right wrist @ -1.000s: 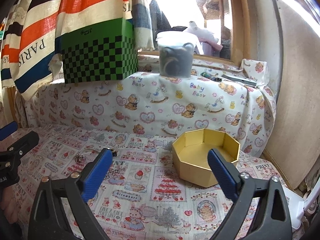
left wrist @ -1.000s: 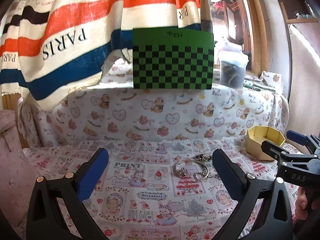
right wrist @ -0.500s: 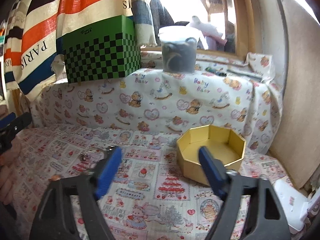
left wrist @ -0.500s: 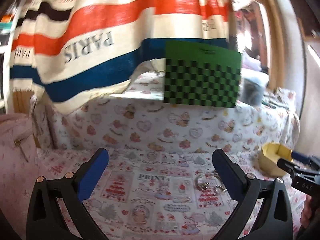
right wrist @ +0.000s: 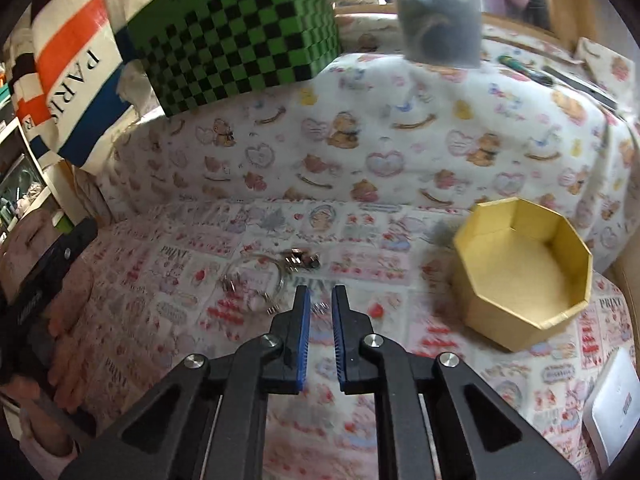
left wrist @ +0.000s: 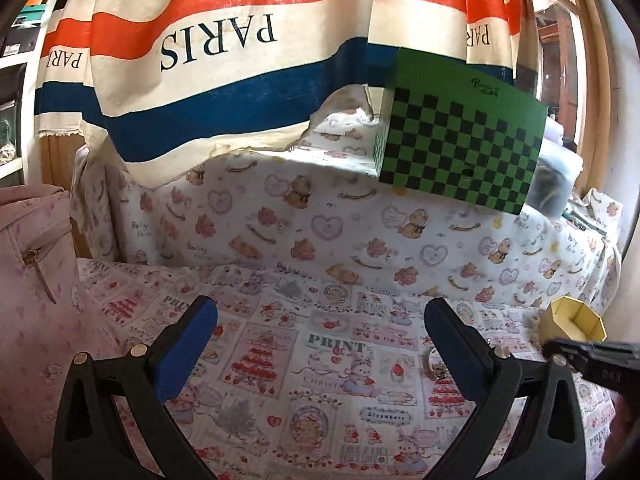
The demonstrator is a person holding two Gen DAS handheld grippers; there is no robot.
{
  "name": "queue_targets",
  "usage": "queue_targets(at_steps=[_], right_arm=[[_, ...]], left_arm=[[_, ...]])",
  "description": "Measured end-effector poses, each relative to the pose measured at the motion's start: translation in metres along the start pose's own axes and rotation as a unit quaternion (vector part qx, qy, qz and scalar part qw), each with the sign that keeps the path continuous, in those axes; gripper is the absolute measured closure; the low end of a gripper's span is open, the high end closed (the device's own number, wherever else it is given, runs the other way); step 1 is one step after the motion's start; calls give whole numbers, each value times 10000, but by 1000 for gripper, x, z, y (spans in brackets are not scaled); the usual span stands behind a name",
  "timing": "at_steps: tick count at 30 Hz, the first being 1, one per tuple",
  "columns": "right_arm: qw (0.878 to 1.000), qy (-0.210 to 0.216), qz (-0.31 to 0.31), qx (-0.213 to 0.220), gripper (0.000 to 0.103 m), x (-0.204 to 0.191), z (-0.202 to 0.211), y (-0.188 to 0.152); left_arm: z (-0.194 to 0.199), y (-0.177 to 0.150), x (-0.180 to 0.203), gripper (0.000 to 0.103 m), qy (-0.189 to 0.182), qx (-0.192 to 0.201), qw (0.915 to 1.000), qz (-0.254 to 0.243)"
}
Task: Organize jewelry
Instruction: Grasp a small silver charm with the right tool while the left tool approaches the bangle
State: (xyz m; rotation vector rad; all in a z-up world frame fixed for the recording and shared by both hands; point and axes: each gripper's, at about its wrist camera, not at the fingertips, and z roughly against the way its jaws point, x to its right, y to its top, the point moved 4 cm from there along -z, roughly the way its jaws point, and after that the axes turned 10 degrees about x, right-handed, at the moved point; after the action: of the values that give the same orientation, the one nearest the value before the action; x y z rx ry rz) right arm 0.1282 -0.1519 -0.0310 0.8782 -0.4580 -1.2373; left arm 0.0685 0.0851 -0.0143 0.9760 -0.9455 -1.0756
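Fingers on right gripper nearly shut over jewelry, maybe pinching something; left gripper spread wide.

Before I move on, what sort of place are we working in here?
Probably a lived-in home room, not a lab: a cartoon-print cloth drapes the surface and ledge, a striped "PARIS" curtain hangs by a wooden window frame, and a pink handbag sits alongside.

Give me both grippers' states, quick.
Left gripper: open, holding nothing.
Right gripper: nearly closed, whether gripping silver jewelry cannot be told.
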Motion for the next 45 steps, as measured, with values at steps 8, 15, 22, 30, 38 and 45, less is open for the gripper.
queue_targets(at_steps=[8, 15, 22, 30, 38, 45], right_arm=[[9968, -169, -485, -610, 91, 6, -64, 13], [9934, -103, -722, -884, 91, 4, -91, 3], [9943, -55, -631, -859, 93, -5, -96, 0], [9976, 154, -515, -445, 93, 10, -36, 1], [9964, 262, -800, 60, 93, 37, 5, 1], [9938, 157, -989, 474, 93, 57, 16, 1]], left_arm=[[-11, -4, -4, 0, 79, -170, 9998, 1], [-18, -8, -7, 0, 42, -372, 9992, 166], [-20, -12, -5, 0, -201, -581, 9977, 274], [-9, -11, 10, 0, -371, -624, 9974, 5], [-5, -10, 53, 0, -272, -1333, 9882, -705], [-37, 2, 124, 0, -1369, -1880, 9648, -1228]])
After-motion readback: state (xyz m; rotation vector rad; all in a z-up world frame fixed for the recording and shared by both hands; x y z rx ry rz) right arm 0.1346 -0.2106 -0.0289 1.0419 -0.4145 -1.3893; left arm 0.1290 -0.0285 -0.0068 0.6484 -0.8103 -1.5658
